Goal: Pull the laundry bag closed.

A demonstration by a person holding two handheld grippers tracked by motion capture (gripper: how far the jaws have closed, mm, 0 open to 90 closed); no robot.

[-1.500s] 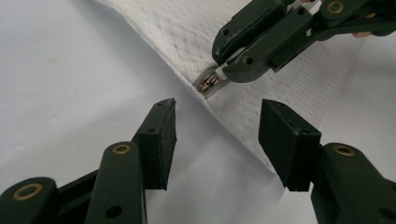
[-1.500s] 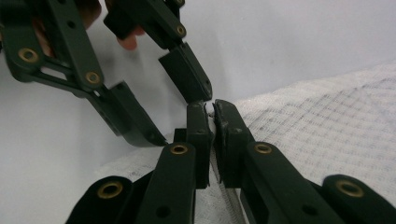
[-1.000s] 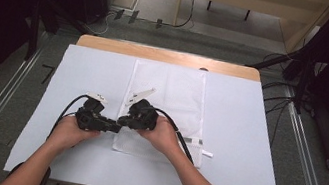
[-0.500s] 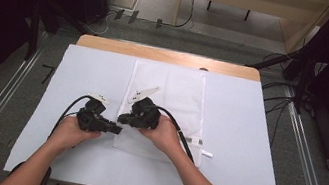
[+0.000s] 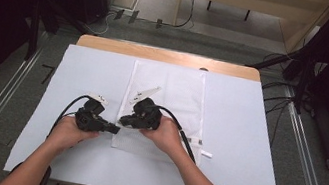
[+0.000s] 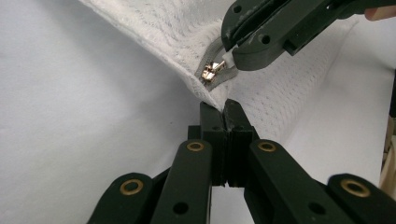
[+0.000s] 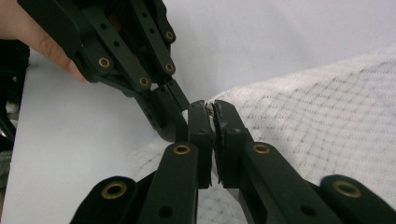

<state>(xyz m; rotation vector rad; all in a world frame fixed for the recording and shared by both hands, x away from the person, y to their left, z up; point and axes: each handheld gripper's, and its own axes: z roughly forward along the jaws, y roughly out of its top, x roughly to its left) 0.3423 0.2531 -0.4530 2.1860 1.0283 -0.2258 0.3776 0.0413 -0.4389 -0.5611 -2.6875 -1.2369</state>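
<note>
While poised over the white-covered wooden counter [image 5: 246, 136], seen pinching one near-left corner of the flat white mesh zipper bag [image 5: 179, 85] from two sides. Leaves most of that bag spread flat down the counter's middle, with only the gripped corner raised off the sheet. Has just been closing the jaws of the black two-jaw left hand-held gripper [image 6: 225, 109], which are fully shut on the folded fabric edge at the corner, just below the zipper's end. Shows the black two-jaw right hand-held gripper [image 7: 208, 108] likewise clamped tight, on the small white pull tab [image 6: 229, 58] of the brass-coloured metal zipper slider [image 6: 208, 72], just beside the left jaws and close to touching them. Means an anchored corner. With fabric pinned by one tool and pull tab by the other, judged ready for drawing the slider along the bag's edge to open it. Calls for a steady left hold, lest the mesh bunch up and ride along with the slider.
</note>
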